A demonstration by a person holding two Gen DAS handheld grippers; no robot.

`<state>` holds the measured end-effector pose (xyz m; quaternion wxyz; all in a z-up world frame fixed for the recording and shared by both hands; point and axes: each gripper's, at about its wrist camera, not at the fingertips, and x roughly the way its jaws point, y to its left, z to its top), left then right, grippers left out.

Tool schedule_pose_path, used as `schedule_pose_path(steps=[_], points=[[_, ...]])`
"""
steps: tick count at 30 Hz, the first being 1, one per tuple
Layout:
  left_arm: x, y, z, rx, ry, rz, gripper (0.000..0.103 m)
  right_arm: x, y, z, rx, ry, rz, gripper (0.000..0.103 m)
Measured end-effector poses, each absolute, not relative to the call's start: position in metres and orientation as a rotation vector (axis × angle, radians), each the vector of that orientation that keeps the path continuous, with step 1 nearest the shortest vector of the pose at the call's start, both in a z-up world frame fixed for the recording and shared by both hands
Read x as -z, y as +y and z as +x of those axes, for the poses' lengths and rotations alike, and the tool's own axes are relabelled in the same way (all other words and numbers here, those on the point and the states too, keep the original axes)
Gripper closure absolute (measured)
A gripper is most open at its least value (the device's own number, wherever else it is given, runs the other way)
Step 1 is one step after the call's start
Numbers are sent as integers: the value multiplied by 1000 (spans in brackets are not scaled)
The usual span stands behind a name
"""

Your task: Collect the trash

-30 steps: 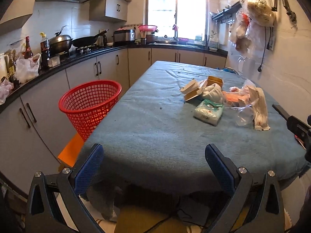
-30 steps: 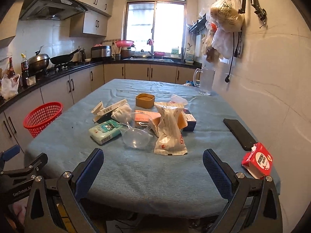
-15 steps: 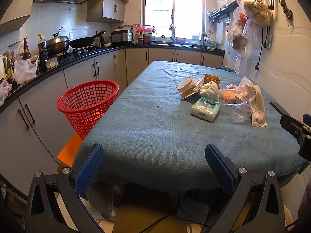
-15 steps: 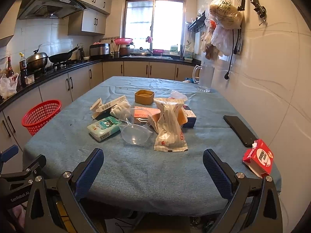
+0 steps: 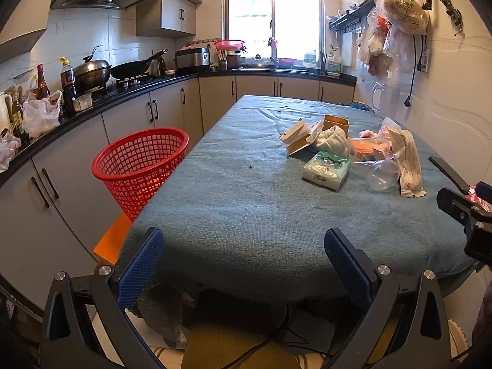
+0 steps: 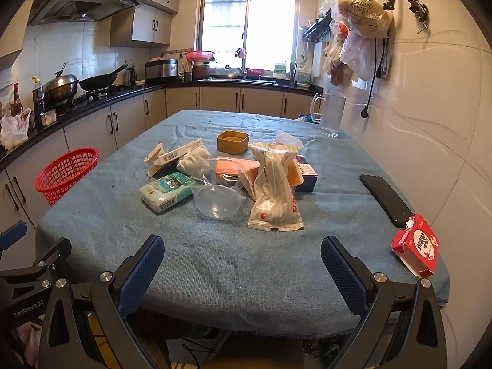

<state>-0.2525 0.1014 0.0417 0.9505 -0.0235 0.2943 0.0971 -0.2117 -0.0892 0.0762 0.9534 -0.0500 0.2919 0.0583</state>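
Trash heaped mid-bench on blue-grey cloth-covered bench [image 6: 246,264], unmoved since a second ago; views only slightly shifted, pile sitting a little lower and nearer in both. Both hand-held grippers still held back at near edge, touching nothing. Left hand-held gripper [image 5: 244,264] spread wide, blue pads apart over bench edge. Right hand-held gripper [image 6: 243,266] likewise spread wide, empty.

Beside bench on left, red plastic mesh basket [image 5: 141,166] standing on orange stool [image 5: 112,240], well apart from pile. Tall clear plastic jug [image 6: 330,115] at far right corner by wall.

Within pile, largest first: crinkled clear bread bag with red print [image 6: 275,190] lying on top at front right; green-and-white soft tissue pack with cartoon face [image 6: 167,190] at front left; clear plastic cup on its side [image 6: 218,200] between them, touching both; orange flat packet [image 6: 235,169] behind cup; white crumpled cloth [image 6: 193,160] just beside torn white cardboard box with barcode [image 6: 175,155]; dark blue small box [image 6: 304,173] partly hidden behind bread bag; tan square tub [image 6: 233,142] at back.

Black flat phone [image 6: 386,200] apart at right, just beyond red-and-white small carton [image 6: 416,244] at near right corner; carton's printed characters too small to read. "GenRobot.AI" readable on left hand-held gripper body in right wrist view.
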Motion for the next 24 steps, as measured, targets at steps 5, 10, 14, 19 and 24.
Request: schedule_pose_path(steps=[5, 10, 14, 19, 24], points=[[-42, 99, -252, -192, 599, -42, 0, -75, -90, -211, -118, 599, -100, 0], [-41, 99, -252, -191, 601, -48, 0, -74, -89, -210, -121, 607, -102, 0], [-41, 97, -252, -174, 604, -46, 0, -73, -88, -209, -122, 609, -103, 0], [-40, 98, -255, -171, 604, -52, 0, -71, -90, -207, -125, 616, -99, 0], [-40, 96, -256, -149, 603, -55, 0, -71, -91, -205, -134, 622, -92, 0]])
